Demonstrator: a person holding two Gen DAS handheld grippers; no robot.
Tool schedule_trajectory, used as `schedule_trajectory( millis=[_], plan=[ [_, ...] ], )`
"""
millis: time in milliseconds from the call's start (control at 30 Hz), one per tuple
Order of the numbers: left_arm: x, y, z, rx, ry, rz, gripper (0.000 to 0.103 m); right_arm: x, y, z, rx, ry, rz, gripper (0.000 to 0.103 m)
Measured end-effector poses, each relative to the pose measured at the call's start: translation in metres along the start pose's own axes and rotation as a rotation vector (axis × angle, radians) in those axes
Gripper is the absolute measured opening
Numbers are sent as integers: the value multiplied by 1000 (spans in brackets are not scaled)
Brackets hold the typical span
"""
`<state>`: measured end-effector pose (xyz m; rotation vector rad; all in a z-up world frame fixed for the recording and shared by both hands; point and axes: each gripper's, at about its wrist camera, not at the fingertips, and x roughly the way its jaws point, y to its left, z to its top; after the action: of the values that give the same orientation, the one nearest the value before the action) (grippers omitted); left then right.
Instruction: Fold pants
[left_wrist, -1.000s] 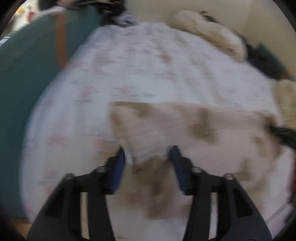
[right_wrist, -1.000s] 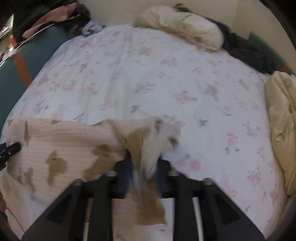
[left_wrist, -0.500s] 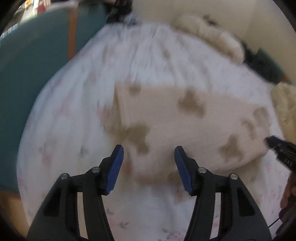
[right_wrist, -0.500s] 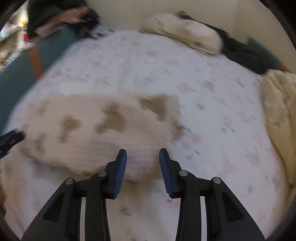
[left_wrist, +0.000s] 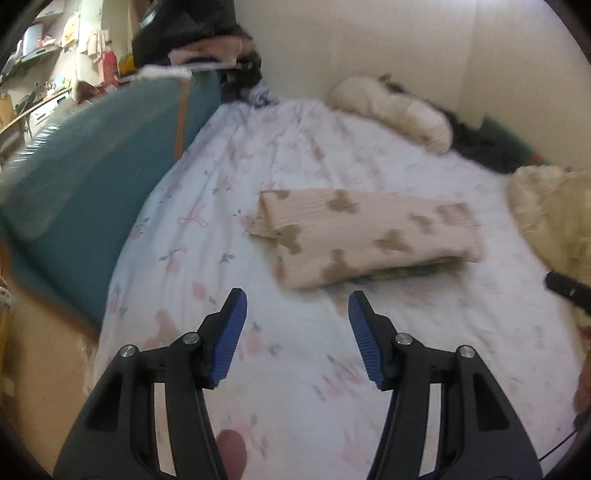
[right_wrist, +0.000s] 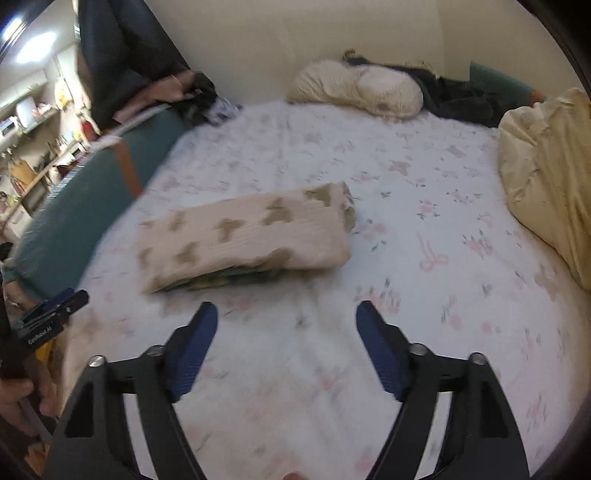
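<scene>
Reading "GenRobot.AI" in small white letters is possible on the black body of the left gripper (right_wrist: 51, 314) where it pokes in at the left edge of the right wrist view, with the person's hand (right_wrist: 22, 398) wrapped around it lower down. From its own camera the left gripper (left_wrist: 295, 332) hangs above the floral bedsheet (left_wrist: 207, 206), its blue-padded jaws spread wide with nothing between them. The right gripper (right_wrist: 286, 343) sits in the same pose, jaws parted and empty, pointing forward and down over the sheet; its dark tip (left_wrist: 565, 286) shows at the right edge of the left view.

Just beyond both pairs of tips, and touching neither, lie the pants (left_wrist: 369, 236), folded into a flat oblong bundle of beige ribbed fabric with brown bear-like patches. A greenish patterned layer (right_wrist: 236, 278) peeks from under the near edge. In the left view the bundle lies slightly right of the jaws; in the right view the pants (right_wrist: 247, 236) lie slightly left.

Farther off, a cream pillow (right_wrist: 358, 90) rests against the wall beside dark clothing (right_wrist: 458, 99), and a pale yellow duvet (right_wrist: 546, 166) is bunched at the right. A teal panel (left_wrist: 92, 184) borders the bed's left side.
</scene>
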<state>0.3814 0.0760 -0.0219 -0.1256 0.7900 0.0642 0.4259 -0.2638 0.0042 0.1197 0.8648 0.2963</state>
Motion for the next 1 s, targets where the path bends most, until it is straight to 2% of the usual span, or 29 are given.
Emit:
schedule_trajectory(
  millis=[67,133,200,267,367,467,533,600,733,933,1000],
  plan=[
    [-28,-10,-6,10,-15,-3,72,-30,16,-15,-5,-21,17,87],
    [-56,-12,-13,16,-25,-15,73,-66,36,-33,-31,-50,16,87],
    [-83,-12,-23,17,0,-3,73,-92,46,-47,-40,-79,9,88],
    [-110,-11,-34,-4,0,-12,74,-119,60,-65,-45,-72,-28,88],
    [-159,-12,-54,12,-56,-3,92,-152,68,-86,-37,-95,-36,88],
    [-205,-12,-76,20,-115,-29,102,-188,81,-110,-42,-123,-39,91],
    [-229,-12,-90,31,-149,-26,102,-210,86,-127,-25,-140,-19,103],
    [-246,-12,-105,37,-156,-25,102,-229,93,-143,-37,-171,-25,103],
    [-276,-12,-138,42,-165,-53,102,-262,111,-182,-106,-214,-91,103],
    [-316,-19,-199,86,-309,-58,102,-288,113,-234,-98,-255,-98,103],
    [-318,-24,-215,102,-308,-60,102,-292,113,-253,-100,-273,-109,103]
  ],
)
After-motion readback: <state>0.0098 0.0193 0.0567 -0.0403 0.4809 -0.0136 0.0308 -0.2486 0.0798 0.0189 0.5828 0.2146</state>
